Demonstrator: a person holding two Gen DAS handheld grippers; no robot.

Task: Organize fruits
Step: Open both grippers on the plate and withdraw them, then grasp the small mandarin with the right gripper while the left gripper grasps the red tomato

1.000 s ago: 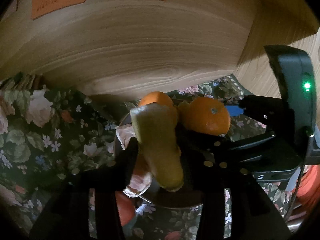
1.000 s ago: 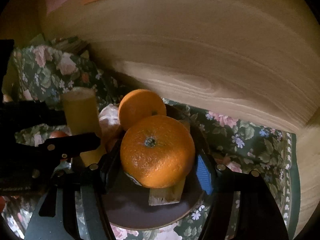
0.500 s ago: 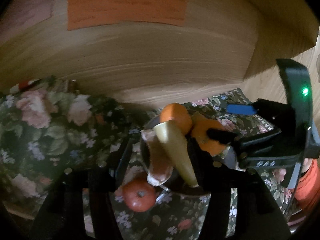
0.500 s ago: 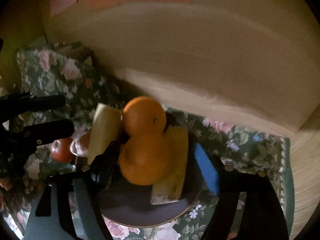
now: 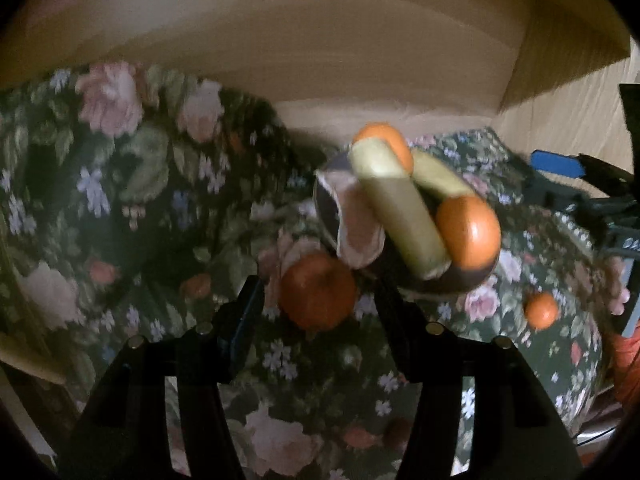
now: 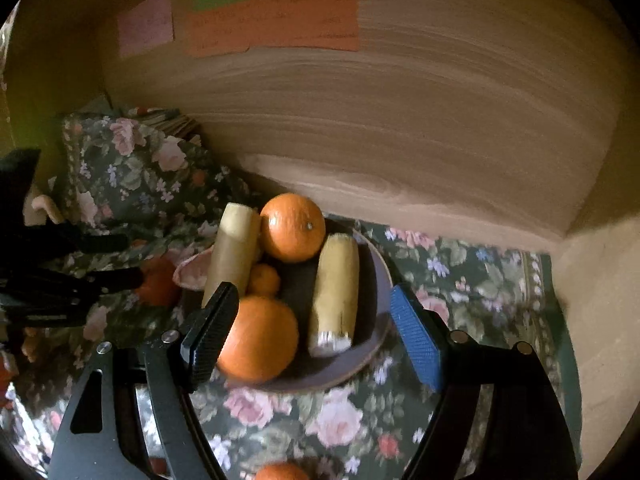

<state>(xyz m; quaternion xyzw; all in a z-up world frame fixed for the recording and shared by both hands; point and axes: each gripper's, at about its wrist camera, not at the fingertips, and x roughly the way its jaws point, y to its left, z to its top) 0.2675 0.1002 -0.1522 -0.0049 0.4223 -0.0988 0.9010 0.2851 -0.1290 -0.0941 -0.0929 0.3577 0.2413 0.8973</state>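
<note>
Left wrist: blurred; left gripper (image 5: 316, 304) open, empty, backed off dark round plate (image 5: 464, 280) of fruit; earlier gripped pale yellow cylinder (image 5: 404, 220) now lying there.
Right wrist: right gripper (image 6: 310, 334) open, empty; released large orange (image 6: 260, 340) on plate, half-hidden behind finger.

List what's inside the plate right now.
In the plate: two large oranges, a small orange between them, two yellow cylinders and a pink piece over the left rim. The plate's floor beneath them is hidden.
</note>
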